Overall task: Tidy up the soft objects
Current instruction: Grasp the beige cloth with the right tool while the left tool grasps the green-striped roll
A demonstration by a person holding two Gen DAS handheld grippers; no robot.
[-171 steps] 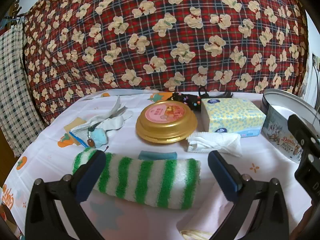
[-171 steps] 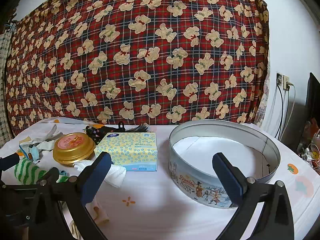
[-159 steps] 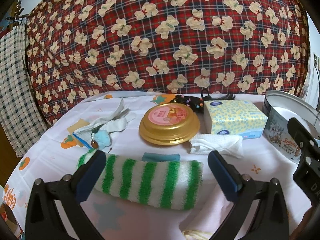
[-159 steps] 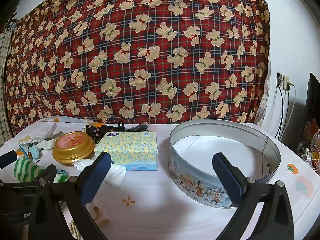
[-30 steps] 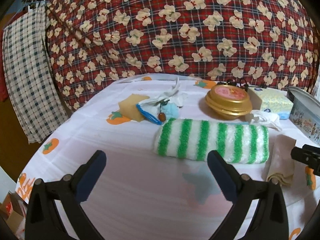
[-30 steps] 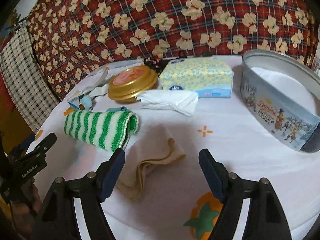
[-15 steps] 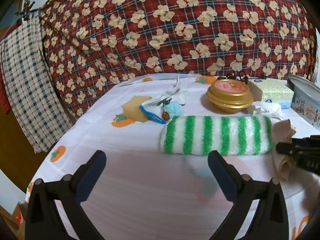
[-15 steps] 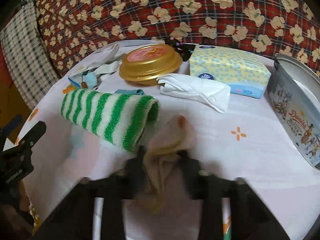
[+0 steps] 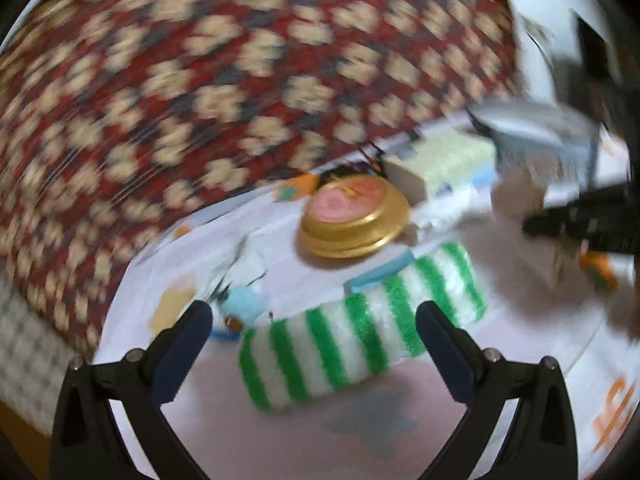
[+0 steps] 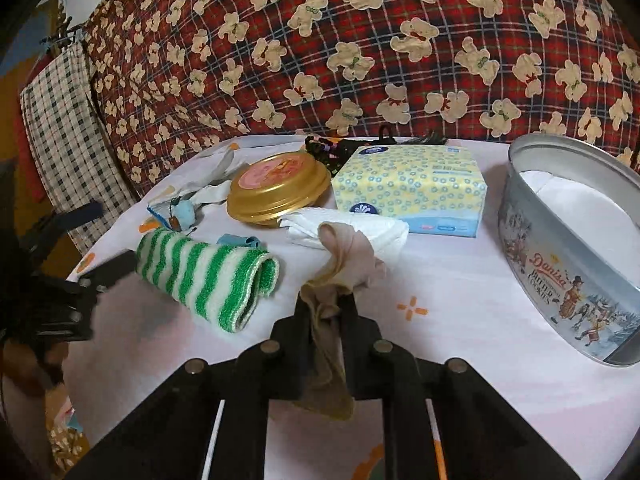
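"Danisa" and "BUTTER COOKIES" can be read on the side of one round tin, open at the top, with something white inside; the print on one yellow tissue box is too small to be read, and the pink label on one gold lidded tin is likewise illegible.

The surface is covered by a white cloth printed with small orange figures; behind it a red plaid cloth with cream bears is hung, and a black-and-white checked cloth is hung at the left.

One beige sock is gripped by the right gripper, whose jaws are closed on its middle; its upper end is bunched above the jaws and its lower end hangs between the arms, in front of one white cloth and just right of one green-striped roll. One small blue item is seen just behind the roll; a blue plush and white scraps lie at the far left; a dark tangle lies behind the gold tin.

The left view is blurred; the left gripper is seen with jaws wide apart and nothing between them, above the near end of the roll.
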